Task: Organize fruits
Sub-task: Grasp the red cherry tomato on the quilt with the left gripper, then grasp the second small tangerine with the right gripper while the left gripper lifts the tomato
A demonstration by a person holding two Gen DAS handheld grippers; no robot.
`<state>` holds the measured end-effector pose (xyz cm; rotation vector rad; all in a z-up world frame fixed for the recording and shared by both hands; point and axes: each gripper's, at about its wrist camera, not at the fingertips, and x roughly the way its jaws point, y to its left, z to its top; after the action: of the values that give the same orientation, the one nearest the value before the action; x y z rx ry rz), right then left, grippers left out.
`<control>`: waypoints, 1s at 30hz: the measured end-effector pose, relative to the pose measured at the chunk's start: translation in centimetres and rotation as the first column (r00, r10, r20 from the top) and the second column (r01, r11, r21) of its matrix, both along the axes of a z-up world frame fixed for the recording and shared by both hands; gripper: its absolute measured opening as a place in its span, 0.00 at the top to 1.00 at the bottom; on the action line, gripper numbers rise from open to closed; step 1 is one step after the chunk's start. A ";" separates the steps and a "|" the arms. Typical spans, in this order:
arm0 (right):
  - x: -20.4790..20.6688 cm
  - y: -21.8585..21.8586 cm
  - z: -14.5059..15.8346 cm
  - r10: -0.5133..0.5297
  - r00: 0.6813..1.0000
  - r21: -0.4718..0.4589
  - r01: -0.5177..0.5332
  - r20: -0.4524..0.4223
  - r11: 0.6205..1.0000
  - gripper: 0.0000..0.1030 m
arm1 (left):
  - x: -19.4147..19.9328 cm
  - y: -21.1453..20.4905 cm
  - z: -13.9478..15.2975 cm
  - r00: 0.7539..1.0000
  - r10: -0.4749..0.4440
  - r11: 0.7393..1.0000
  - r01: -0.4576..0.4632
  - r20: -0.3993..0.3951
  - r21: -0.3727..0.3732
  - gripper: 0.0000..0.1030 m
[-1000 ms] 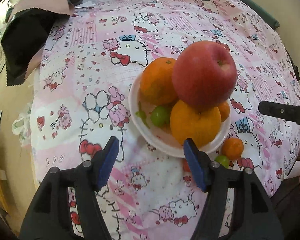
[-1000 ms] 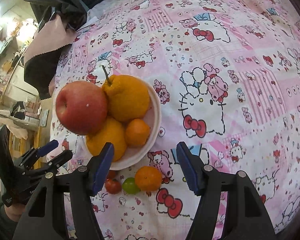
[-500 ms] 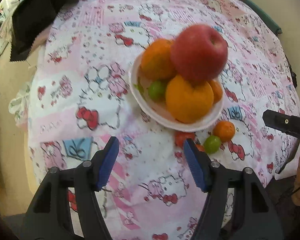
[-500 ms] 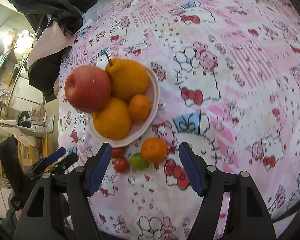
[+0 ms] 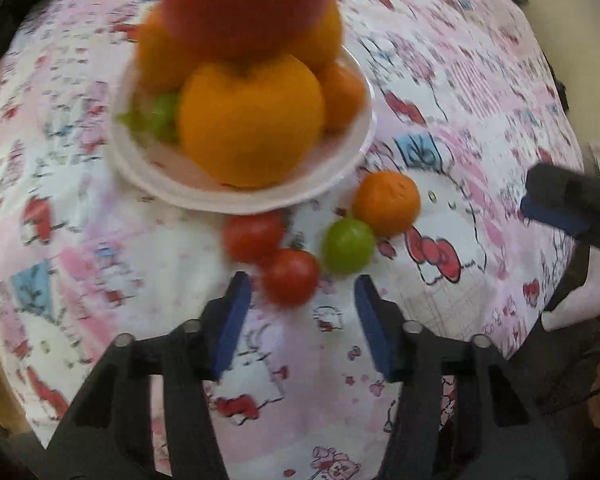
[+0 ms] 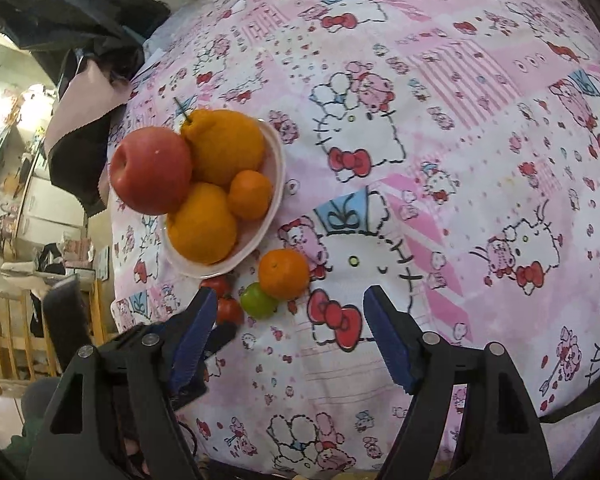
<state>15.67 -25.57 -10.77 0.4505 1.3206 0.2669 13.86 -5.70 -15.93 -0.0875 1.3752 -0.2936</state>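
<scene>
A white plate [image 5: 204, 196] [image 6: 274, 184] holds a red apple [image 5: 248, 4] [image 6: 152, 176], large oranges [image 5: 252, 120] [image 6: 202, 228] and a small mandarin [image 6: 249, 195]. On the cloth in front of it lie two red tomatoes [image 5: 290, 278] [image 5: 253, 236] [image 6: 229, 309], a green fruit [image 5: 348, 245] [image 6: 259, 300] and a mandarin [image 5: 386, 204] [image 6: 284, 274]. My left gripper [image 5: 298, 320] is open, just short of the nearer tomato. My right gripper [image 6: 288, 328] is open, low over the cloth near the green fruit and mandarin; it shows in the left wrist view [image 5: 560, 204].
A pink Hello Kitty cloth [image 6: 460, 160] covers the round table. A dark and pink cloth [image 6: 84, 120] hangs at the far edge. Shelves and clutter [image 6: 28, 200] stand beyond the table's left side.
My left gripper has dropped and moved in toward the loose tomatoes in front of the plate. My right gripper has pulled back, bringing the loose fruits just ahead of its fingers.
</scene>
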 end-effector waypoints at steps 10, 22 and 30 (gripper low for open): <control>0.6 0.3 -0.6 0.003 1.000 -0.024 -0.003 -0.008 1.000 0.24 | 0.6 -0.5 -0.8 0.999 -0.036 0.998 0.036 -0.003 0.052 0.73; 0.4 1.0 -0.5 0.017 1.000 -0.028 -0.017 -0.003 0.999 0.24 | -2.0 1.5 3.0 1.000 0.004 0.999 -0.005 0.027 0.051 0.73; 0.7 1.7 -0.6 0.019 1.000 -0.015 -0.019 -0.010 1.000 0.24 | -3.6 5.5 5.5 0.987 0.149 0.988 -0.151 0.065 0.028 0.73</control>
<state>16.35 -23.83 -11.36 0.4269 1.3366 0.2701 10.25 -0.20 -10.41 -0.1523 1.3031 -0.1467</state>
